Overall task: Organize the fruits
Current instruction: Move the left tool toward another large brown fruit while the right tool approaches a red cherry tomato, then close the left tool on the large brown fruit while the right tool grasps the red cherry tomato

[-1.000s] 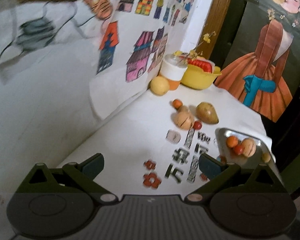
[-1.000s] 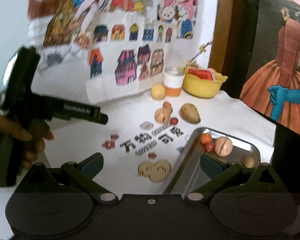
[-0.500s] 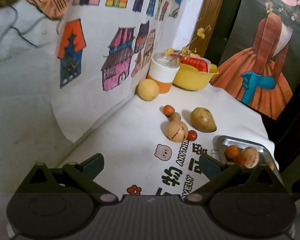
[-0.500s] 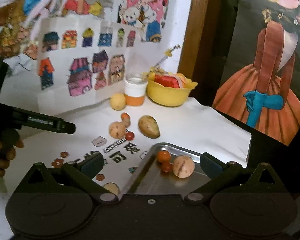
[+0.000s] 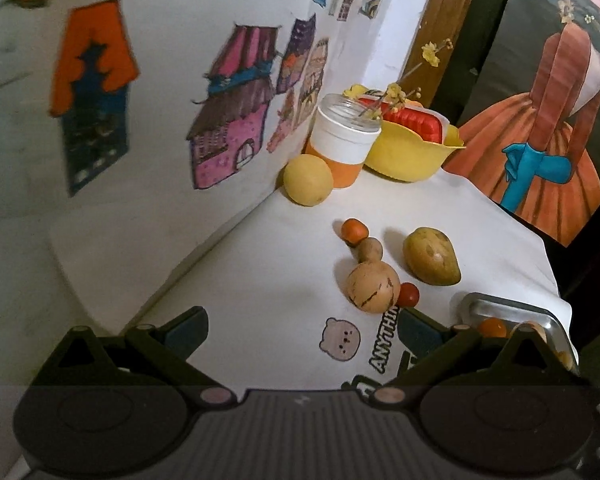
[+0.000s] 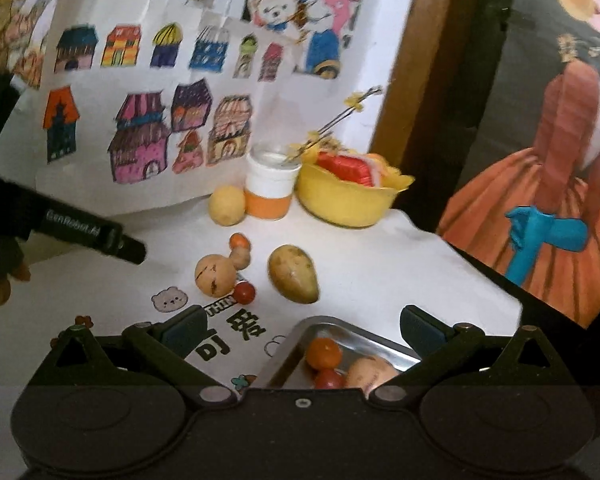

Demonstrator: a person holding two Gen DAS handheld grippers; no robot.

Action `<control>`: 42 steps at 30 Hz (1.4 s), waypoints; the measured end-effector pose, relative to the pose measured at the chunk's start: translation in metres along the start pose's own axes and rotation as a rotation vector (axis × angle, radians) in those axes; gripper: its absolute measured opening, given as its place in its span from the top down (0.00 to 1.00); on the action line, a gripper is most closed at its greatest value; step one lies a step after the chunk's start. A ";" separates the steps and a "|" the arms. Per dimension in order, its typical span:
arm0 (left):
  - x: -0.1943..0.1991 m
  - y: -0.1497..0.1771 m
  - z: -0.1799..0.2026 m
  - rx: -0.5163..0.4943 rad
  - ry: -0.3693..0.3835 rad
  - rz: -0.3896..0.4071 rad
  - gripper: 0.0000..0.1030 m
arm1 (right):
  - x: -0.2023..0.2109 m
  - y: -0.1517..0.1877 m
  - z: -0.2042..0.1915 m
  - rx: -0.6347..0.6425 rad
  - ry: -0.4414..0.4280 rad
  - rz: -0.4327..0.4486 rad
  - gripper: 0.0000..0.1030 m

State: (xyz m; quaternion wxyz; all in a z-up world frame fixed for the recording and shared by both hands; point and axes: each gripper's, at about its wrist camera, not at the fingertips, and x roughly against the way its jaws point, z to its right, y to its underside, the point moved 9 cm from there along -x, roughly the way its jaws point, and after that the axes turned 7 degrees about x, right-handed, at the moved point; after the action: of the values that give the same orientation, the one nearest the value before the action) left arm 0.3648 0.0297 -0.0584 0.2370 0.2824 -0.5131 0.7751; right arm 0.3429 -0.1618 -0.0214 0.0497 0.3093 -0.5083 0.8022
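Observation:
On the white cloth lie a tan round fruit (image 5: pixel 374 287) (image 6: pixel 214 274), a small red one (image 5: pixel 408 294) (image 6: pixel 244 292), a brownish mango (image 5: pixel 431 262) (image 6: pixel 293 274), a small beige fruit (image 5: pixel 370 249) (image 6: pixel 241 257), a small orange one (image 5: pixel 355 229) (image 6: pixel 239 241) and a yellow round fruit (image 5: pixel 308 179) (image 6: pixel 227 205). A metal tray (image 6: pixel 286 350) (image 5: pixel 484 307) holds an orange fruit (image 6: pixel 323 353), a red one (image 6: pixel 329 379) and a tan one (image 6: pixel 368 372). My left gripper (image 5: pixel 302 330) is open, just short of the tan fruit. My right gripper (image 6: pixel 302 326) is open above the tray's far rim.
A white and orange jar (image 5: pixel 346 142) (image 6: pixel 270 188) and a yellow bowl (image 5: pixel 410 152) (image 6: pixel 346 200) stand at the back by the wall of drawings. The other hand-held gripper (image 6: pixel 92 234) and a hand reach in from the left. The table's right edge drops beside the tray.
Both grippers have moved forward toward the fruits and tray. The loose fruits now lie closer to the left gripper, and the tray sits under the right gripper.

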 end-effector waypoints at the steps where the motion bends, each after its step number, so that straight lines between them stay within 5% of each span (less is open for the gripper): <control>1: -0.003 -0.001 0.001 -0.004 0.003 -0.003 0.01 | -0.007 0.001 -0.003 0.006 -0.015 -0.007 0.01; 13: -0.044 -0.012 0.026 -0.073 0.106 -0.025 0.01 | -0.080 0.006 -0.019 0.026 -0.086 -0.094 0.15; 25: -0.077 -0.008 0.027 -0.046 0.097 -0.073 0.01 | -0.111 0.007 -0.026 0.020 -0.135 -0.101 0.24; 33: -0.083 -0.012 0.031 -0.043 0.133 -0.075 0.01 | -0.126 0.002 -0.029 0.011 -0.156 -0.100 0.42; 42: -0.086 -0.011 0.037 -0.035 0.172 -0.091 0.15 | -0.136 -0.004 -0.034 0.007 -0.183 -0.097 0.50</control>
State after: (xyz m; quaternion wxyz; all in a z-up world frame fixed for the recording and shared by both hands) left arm 0.4419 -0.0073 -0.0980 0.3202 0.2337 -0.4909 0.7758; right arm 0.4386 -0.0992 -0.1029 0.0407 0.4057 -0.4924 0.7690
